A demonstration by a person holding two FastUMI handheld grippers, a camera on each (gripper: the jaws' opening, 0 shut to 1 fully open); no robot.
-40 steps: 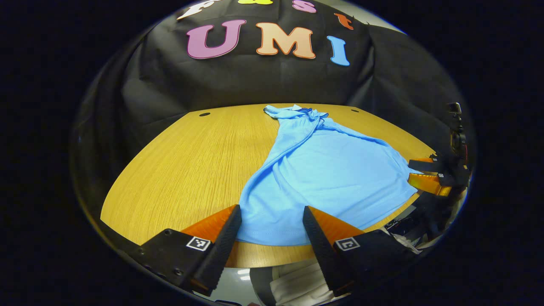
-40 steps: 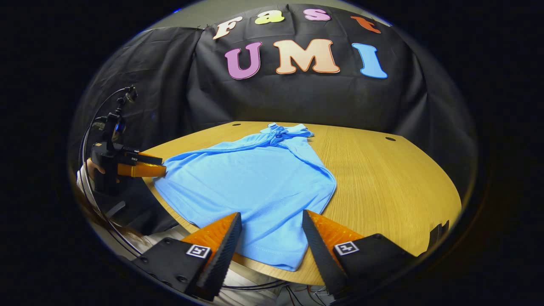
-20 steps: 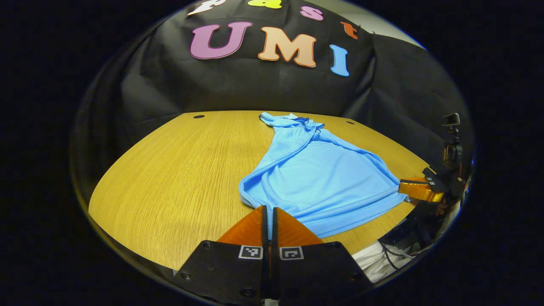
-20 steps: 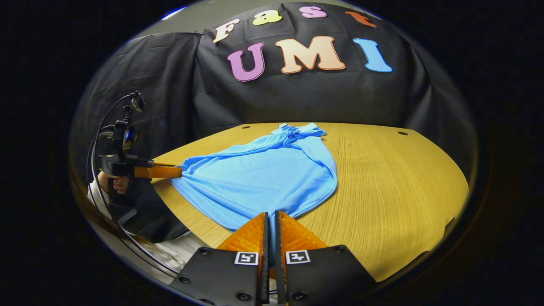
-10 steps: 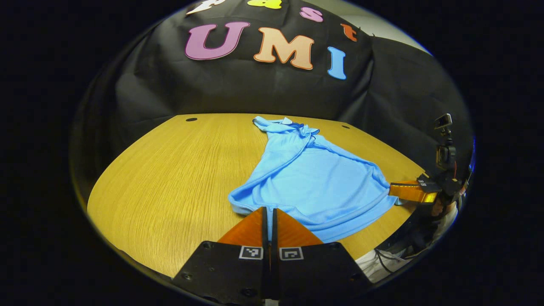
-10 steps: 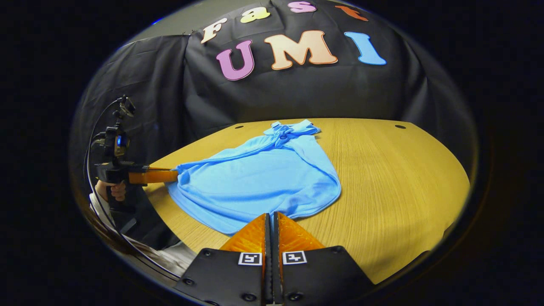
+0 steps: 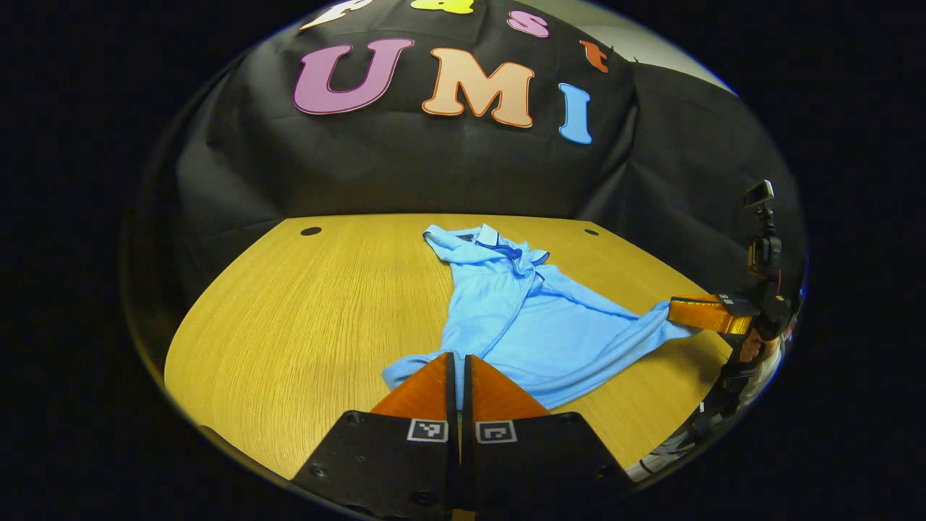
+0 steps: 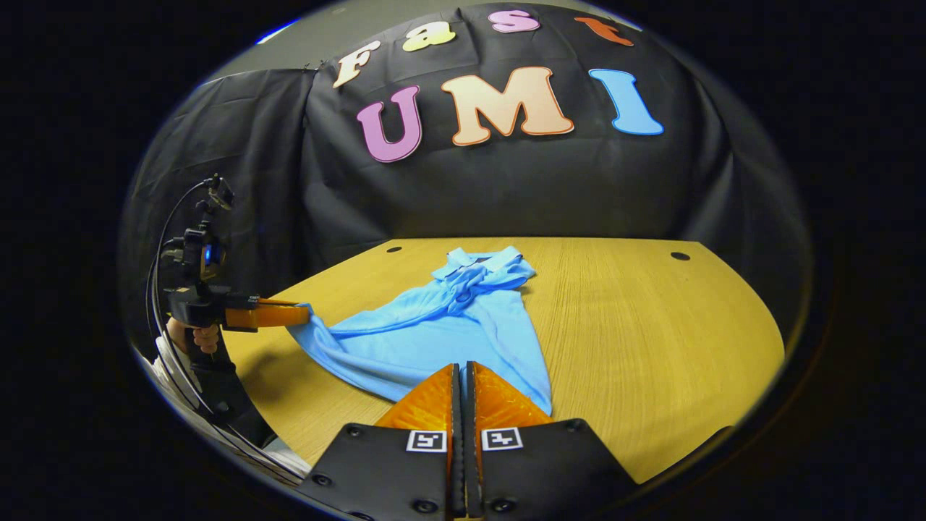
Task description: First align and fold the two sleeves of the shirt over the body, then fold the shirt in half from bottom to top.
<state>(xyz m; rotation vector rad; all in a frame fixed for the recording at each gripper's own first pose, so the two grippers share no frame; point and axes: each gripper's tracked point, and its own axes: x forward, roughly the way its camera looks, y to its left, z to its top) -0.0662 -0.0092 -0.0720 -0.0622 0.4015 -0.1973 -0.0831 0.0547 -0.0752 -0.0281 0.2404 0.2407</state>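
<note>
The left gripper (image 7: 457,359) is clenched on the near hem of the light blue polo shirt (image 7: 522,322), its fingers closed with cloth pinched between them. The right gripper (image 8: 459,370) is clamped the same way on the hem's other corner. Each also appears in the other's view, off to the side, pinching a corner of fabric lifted clear of the wooden table (image 7: 304,318).

The shirt lies on the table with its collar (image 8: 474,261) at the far end, toward the black backdrop (image 8: 506,188), and its body running back from the collar to the two held corners. Both sleeves look already tucked in, since the body narrows to a strip behind the collar. So the bottom-to-top fold appears under way: the hem is raised but has not reached the collar. It remains to carry it over and lay it flat.

The sleeves themselves are hidden under bunched cloth, so their alignment cannot be judged. The pinch points sit behind the gripper bodies.
</note>
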